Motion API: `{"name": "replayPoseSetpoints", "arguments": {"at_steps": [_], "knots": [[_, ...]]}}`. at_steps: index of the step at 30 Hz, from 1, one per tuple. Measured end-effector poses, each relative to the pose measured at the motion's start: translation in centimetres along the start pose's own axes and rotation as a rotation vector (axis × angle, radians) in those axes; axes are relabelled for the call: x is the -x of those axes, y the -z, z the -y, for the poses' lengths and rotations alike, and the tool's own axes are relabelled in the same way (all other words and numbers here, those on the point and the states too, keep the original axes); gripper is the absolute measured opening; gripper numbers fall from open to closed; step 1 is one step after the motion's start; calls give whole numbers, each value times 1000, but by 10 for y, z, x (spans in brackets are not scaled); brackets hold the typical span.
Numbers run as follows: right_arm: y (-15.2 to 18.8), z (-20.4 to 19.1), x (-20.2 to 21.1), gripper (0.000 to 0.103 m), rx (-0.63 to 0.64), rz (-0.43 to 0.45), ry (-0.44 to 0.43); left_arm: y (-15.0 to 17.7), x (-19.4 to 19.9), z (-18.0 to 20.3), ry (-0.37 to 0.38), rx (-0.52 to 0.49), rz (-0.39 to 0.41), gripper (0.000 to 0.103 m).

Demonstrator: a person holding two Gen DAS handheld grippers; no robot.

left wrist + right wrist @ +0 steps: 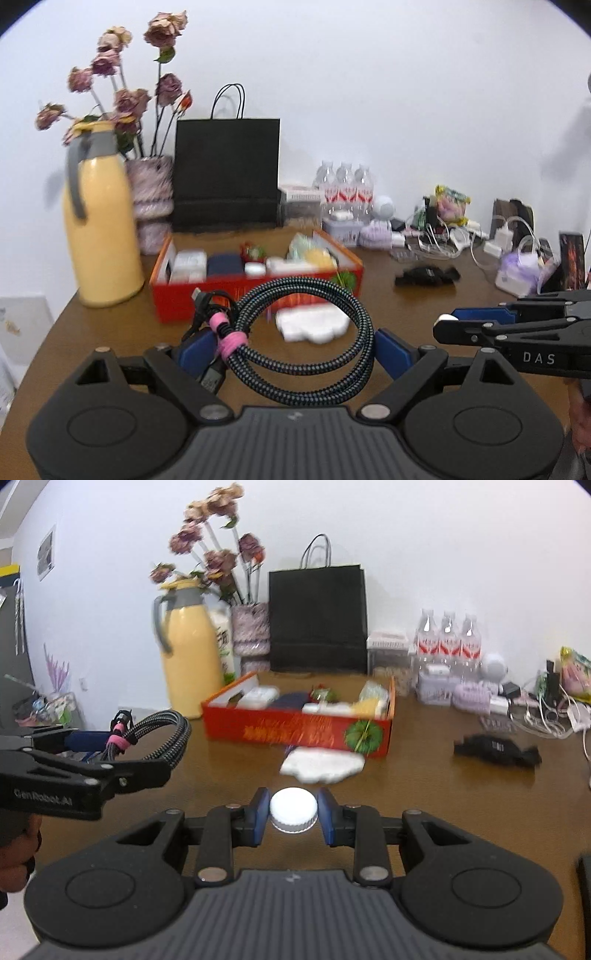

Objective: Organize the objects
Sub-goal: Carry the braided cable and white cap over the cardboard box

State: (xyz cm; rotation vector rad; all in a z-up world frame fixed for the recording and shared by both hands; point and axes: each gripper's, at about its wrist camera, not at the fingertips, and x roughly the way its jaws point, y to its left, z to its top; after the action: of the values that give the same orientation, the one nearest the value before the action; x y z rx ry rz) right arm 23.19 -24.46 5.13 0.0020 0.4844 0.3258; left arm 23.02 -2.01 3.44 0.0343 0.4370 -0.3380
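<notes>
Left gripper [295,349] clamps wide on coiled braided cable [295,343], right gripper [293,814] pinches white screw cap [293,809], both near red box [295,731] on brown table [461,794].

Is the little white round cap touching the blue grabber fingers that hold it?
Touching. In the right wrist view the white cap sits squeezed in the right gripper, with both blue pads pressed against its sides and no gap showing.

Braided fabric cable [295,332], glossy wooden table [443,805], seemingly matt black paper bag [226,173]
</notes>
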Motion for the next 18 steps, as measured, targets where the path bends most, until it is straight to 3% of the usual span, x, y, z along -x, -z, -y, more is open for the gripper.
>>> {"name": "replayPoseSetpoints", "arguments": {"at_steps": [5,10,14,18], "knots": [[-61,36,-64,29,-3,4,3,-61,-75,-30,-16,-4,-3,91],[-102,64,-146,29,-29,-73,15,-110,-155,-55,-23,3,-66,91],[-114,76,-202,29,-30,-145,58,-131,-212,-67,-53,36,-116,91],[-110,79,-236,29,-15,-203,91,-131,-262,-71,-67,49,-184,91]]}}
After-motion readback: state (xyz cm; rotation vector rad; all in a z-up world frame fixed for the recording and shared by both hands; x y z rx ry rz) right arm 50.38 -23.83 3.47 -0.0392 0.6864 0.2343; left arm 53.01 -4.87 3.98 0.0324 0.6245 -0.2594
